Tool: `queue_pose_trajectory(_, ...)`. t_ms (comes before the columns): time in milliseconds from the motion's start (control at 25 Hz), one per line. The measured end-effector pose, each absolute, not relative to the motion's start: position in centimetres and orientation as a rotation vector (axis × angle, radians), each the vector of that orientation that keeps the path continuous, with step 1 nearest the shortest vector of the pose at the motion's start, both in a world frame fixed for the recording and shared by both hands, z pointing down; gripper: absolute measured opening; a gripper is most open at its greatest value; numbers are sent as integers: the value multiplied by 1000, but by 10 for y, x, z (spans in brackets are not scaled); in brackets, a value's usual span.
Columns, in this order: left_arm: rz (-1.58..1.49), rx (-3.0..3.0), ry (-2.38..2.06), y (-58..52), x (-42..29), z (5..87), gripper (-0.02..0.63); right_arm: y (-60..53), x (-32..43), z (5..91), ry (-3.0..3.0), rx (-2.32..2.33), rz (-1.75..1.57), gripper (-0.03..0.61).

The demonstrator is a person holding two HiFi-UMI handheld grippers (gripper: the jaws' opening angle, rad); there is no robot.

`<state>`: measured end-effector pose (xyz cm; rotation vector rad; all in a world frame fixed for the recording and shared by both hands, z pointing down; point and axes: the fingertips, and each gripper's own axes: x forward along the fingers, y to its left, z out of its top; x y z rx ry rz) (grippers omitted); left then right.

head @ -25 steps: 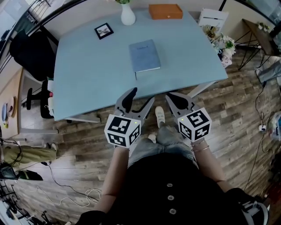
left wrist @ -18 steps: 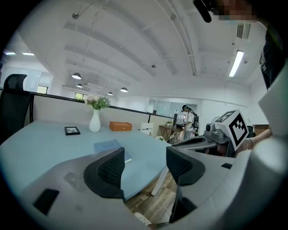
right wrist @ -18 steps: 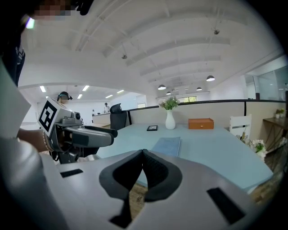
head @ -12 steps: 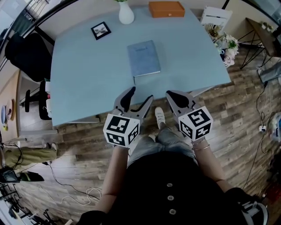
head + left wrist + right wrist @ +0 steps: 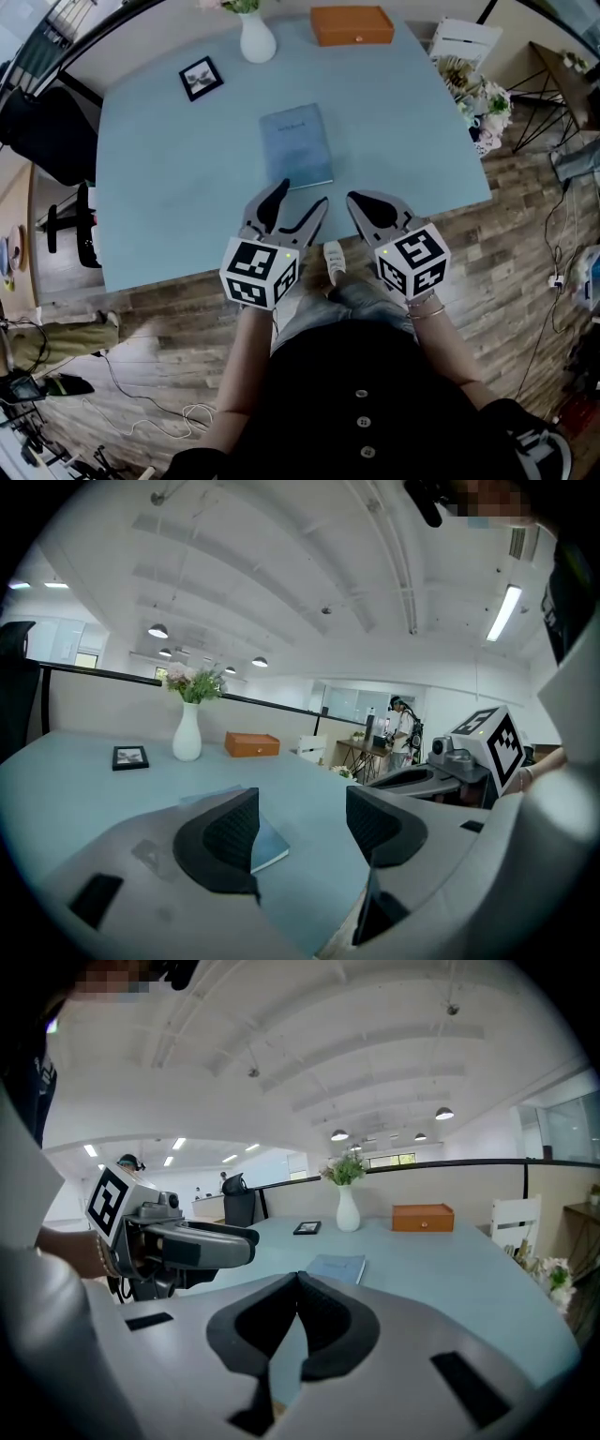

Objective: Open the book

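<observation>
Lying closed and flat on the pale blue surface [image 5: 159,197], the blue book [image 5: 296,147] carries a short line of print on its cover, too small to read. The left tongs [image 5: 300,199] are held at the surface's near edge, pointing forward, jaws apart and gripping nothing, tips just short of the book. Beside them, the right tongs [image 5: 356,199] point the same way, jaws pressed together and empty, clear of the book
</observation>
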<state>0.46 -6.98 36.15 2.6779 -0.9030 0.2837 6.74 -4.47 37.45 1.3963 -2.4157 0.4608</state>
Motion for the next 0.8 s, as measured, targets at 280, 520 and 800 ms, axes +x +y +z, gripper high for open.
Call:
queue_pose_trajectory(280, 318, 2640, -961, -102, 18, 367, 275, -83, 78, 379, -2452, 1317, 474, 3)
queue_pose_trajectory(520, 348, 2619, -1036, -126, 18, 366, 275, -107, 82, 380, -2493, 1258, 485, 3)
queue_pose_trajectory(800, 396, 2613, -1072, -144, 27, 366, 275, -127, 92, 377, -2531, 1210, 474, 3)
